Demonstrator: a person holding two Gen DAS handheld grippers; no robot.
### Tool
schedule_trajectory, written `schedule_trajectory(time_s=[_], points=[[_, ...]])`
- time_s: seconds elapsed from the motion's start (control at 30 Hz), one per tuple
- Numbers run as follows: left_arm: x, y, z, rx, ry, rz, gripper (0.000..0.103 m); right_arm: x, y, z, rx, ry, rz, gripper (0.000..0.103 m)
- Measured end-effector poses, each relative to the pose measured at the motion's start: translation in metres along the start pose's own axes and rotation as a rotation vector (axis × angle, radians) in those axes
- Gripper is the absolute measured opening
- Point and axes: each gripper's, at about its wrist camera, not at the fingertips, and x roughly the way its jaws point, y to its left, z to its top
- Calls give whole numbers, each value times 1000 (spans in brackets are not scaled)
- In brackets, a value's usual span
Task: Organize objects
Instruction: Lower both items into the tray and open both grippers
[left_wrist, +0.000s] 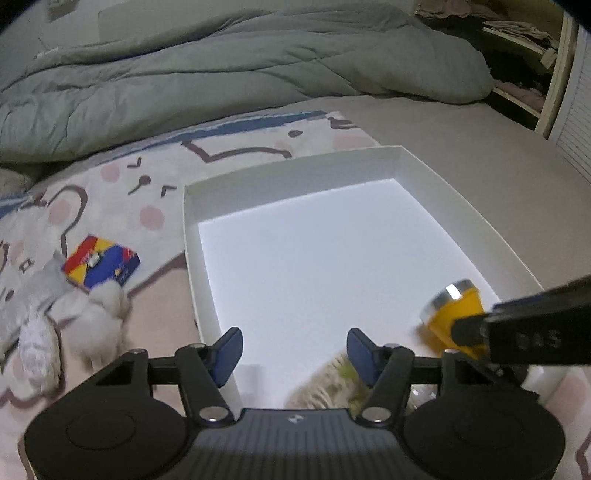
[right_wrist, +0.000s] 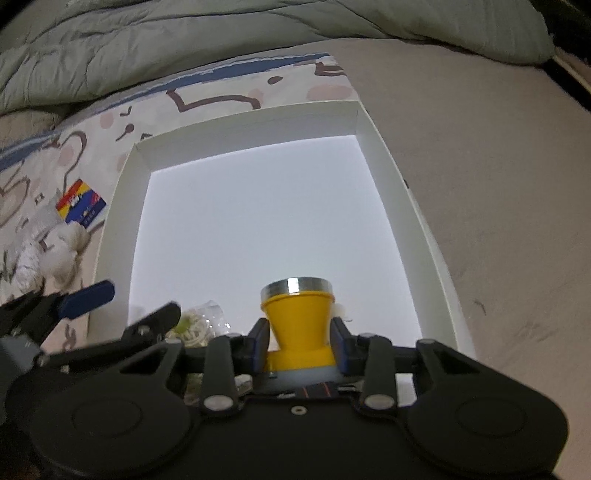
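Currently, going left to right, a plush toy (left_wrist: 92, 314) and a card box (left_wrist: 101, 266) are seen lying on the patterned sheet (left_wrist: 155, 177) of the bed, outside the white tray (left_wrist: 190, 236) and just beside its left wall. Both look not yet sorted, and the toy's soft bulk leans against the card box, so one could be dragged along if the other is picked.

The left hand-held gripper (left_wrist: 293, 350) is held partly open over the near edge of the tray with nothing between its blue pads (left_wrist: 229, 350). A clear bag of pale, stringy contents (right_wrist: 199, 325) lies in the tray's near corner under it. A careless closing there could catch the bag's film and pull it out.

Further right, the yellow flashlight (right_wrist: 297, 325) is gripped at its narrow neck by the right hand-held gripper (right_wrist: 299, 343), closed tight on it, low over the near right part of the tray. Whether it touches the floor cannot be told. Its flared head with the metal rim is the heavy end, it is judged; if released tilted, it could roll toward the bag or the wall. The two grippers stand near each other, so a sideways move could knock them together.

Beyond, a grey duvet (left_wrist: 221, 74) is bunched, well apart from the tray.
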Motion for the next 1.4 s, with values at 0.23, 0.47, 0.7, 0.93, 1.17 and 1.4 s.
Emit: schedule_trajectory(time_s=[0.23,0.47,0.7,0.93,1.17,1.4], points=[[16,-8,-3,124,46,-76,49,5,-11,1,65,11,27,32],[13,-15,-19,220,44,-202,39,6,0,3,-12,38,7,32],[5,-13,-26,191,37,-251,39,1,16,2,-65,90,10,32],[0,-2,-24,133,48,-210,41,5,30,-3,-118,95,-22,38],[-10,8,-24,65,60,-208,41,4,29,-2,-91,131,-22,38],[-22,11,-22,30,61,-201,41,-7,26,-1,-39,69,-14,52]])
